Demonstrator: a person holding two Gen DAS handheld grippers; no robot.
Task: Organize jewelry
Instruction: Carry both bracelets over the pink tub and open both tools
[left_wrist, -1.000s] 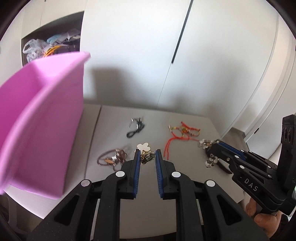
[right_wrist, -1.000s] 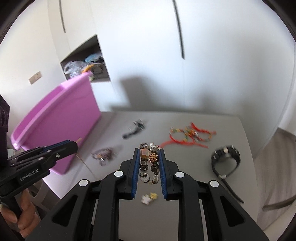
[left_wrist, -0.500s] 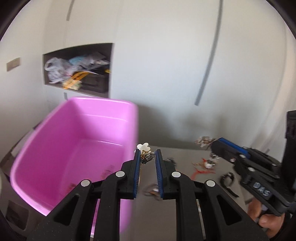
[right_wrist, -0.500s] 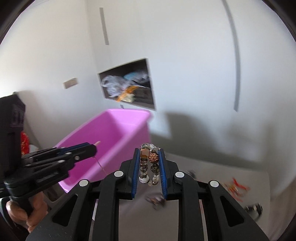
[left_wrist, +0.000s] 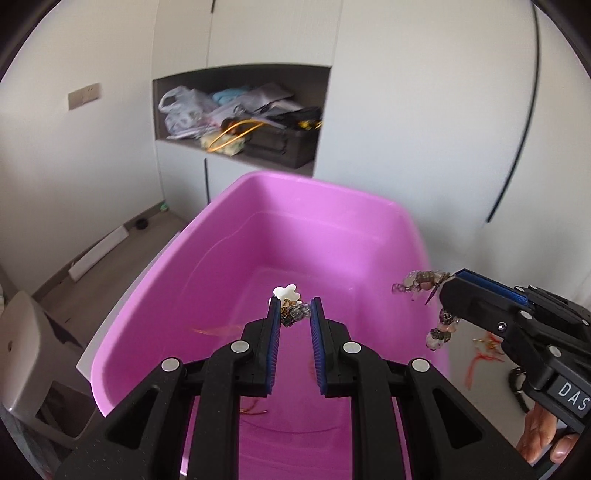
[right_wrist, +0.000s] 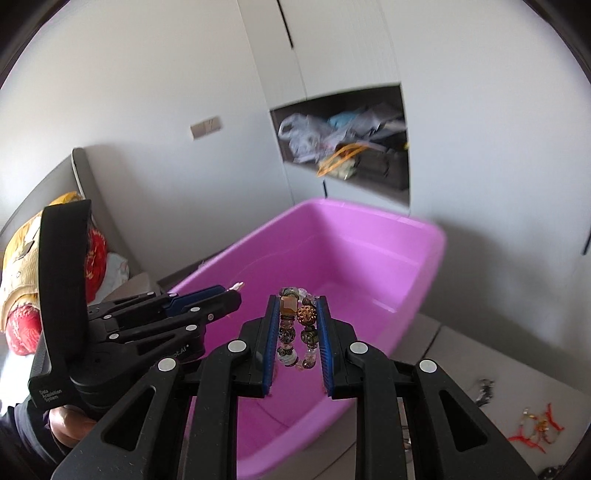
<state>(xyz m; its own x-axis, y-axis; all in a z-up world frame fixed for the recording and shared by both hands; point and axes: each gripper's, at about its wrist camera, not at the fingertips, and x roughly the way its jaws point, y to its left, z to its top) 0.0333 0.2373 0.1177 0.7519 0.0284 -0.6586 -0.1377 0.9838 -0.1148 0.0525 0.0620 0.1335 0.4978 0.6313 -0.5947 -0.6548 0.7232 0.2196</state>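
A pink plastic bin (left_wrist: 236, 258) fills the left wrist view; it also shows in the right wrist view (right_wrist: 369, 236). My left gripper (left_wrist: 293, 308) is shut on a small necklace with a white flower charm (left_wrist: 285, 293), held over the bin's inside. My right gripper (right_wrist: 297, 306) is shut on a beaded bracelet (right_wrist: 295, 332), held over the bin's near rim. In the left wrist view the bracelet (left_wrist: 421, 282) hangs from the right gripper's tip at the bin's right wall. A thin red-gold piece (left_wrist: 255, 408) lies on the bin floor.
A red cord bracelet (right_wrist: 535, 428) and a dark chain (right_wrist: 484, 389) lie on the grey table (right_wrist: 461, 354) to the right of the bin. A wall niche (left_wrist: 243, 122) holds bags and a case. A grey stool (left_wrist: 22, 332) stands at the left.
Both grippers swung left from over the table to over the pink bin, each still holding its piece. The table jewelry has slid out to the right edge of view.
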